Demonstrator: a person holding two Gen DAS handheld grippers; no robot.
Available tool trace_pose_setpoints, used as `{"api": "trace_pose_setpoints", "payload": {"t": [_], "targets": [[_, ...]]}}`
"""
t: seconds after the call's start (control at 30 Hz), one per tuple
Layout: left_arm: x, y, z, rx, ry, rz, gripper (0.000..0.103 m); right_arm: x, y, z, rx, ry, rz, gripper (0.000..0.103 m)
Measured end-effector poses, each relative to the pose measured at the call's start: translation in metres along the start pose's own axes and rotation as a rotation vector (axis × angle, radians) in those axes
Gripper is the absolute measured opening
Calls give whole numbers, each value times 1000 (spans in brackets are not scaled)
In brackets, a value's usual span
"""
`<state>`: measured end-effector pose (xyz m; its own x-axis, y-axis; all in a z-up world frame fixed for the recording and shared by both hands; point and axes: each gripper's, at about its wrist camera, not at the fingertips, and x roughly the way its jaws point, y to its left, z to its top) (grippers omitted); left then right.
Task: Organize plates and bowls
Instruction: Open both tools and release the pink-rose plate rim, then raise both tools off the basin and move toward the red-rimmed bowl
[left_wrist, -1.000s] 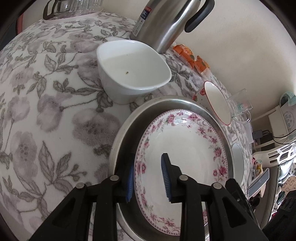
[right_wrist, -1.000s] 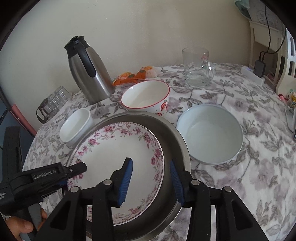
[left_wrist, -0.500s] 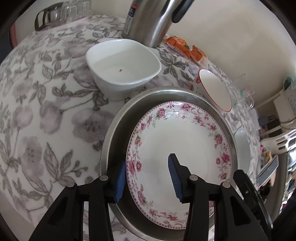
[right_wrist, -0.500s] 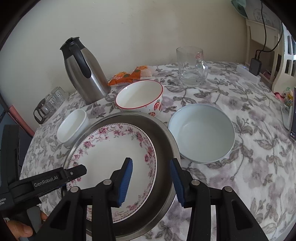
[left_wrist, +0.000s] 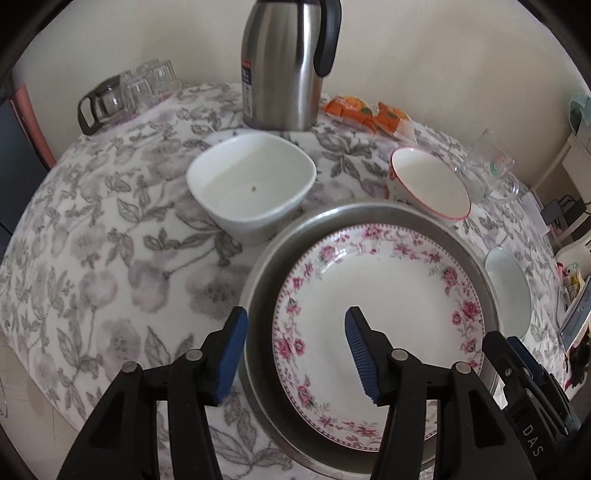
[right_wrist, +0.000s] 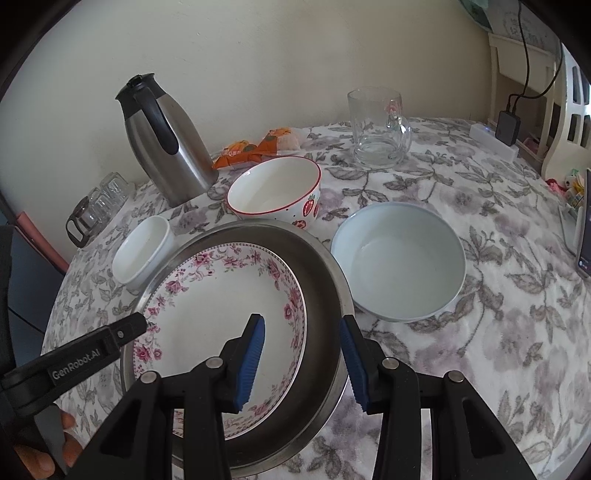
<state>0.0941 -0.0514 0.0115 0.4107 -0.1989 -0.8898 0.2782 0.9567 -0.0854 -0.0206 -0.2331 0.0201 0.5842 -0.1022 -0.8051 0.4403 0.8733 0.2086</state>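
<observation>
We see soft, even daylight in both views, with only faint shadows under the dishes on the table (right_wrist: 498, 332). The steel jug (left_wrist: 284, 62) shows pale streaks of glare along its side. The fisheye lens bends the scene strongly toward dark, vignetted corners, and the cloth pattern looks slightly smeared near the edges.
</observation>
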Motion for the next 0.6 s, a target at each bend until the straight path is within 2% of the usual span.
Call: {"api": "trace_pose_setpoints", "payload": {"t": [0.07,0.13,0.17,0.2,0.27,0.5,0.53,0.57,0.6], "targets": [[-5,3,1,-18,-17,9,64,-4,1,1,-6,-17,-14,62],[-11,7,2,-34,-36,26,65,-8,1,2,-14,-32,-27,64],[-13,9,2,-40,-42,38,69,-8,2,3,-20,-33,-34,68],[-14,11,3,-48,-52,53,78,-8,2,3,-24,-32,-42,71],[-16,14,4,-58,-70,83,86,-7,1,3,-33,-33,-57,78],[-16,25,2,-77,-84,177,86,-3,-1,2,-42,-21,-78,89],[-16,26,2,-79,-85,188,86,-2,-1,2,-43,-20,-80,94],[-15,27,2,-81,-87,199,87,-2,-1,2,-43,-19,-81,103],[-16,29,2,-84,-89,206,88,-2,-2,2,-41,-20,-83,103]]}}
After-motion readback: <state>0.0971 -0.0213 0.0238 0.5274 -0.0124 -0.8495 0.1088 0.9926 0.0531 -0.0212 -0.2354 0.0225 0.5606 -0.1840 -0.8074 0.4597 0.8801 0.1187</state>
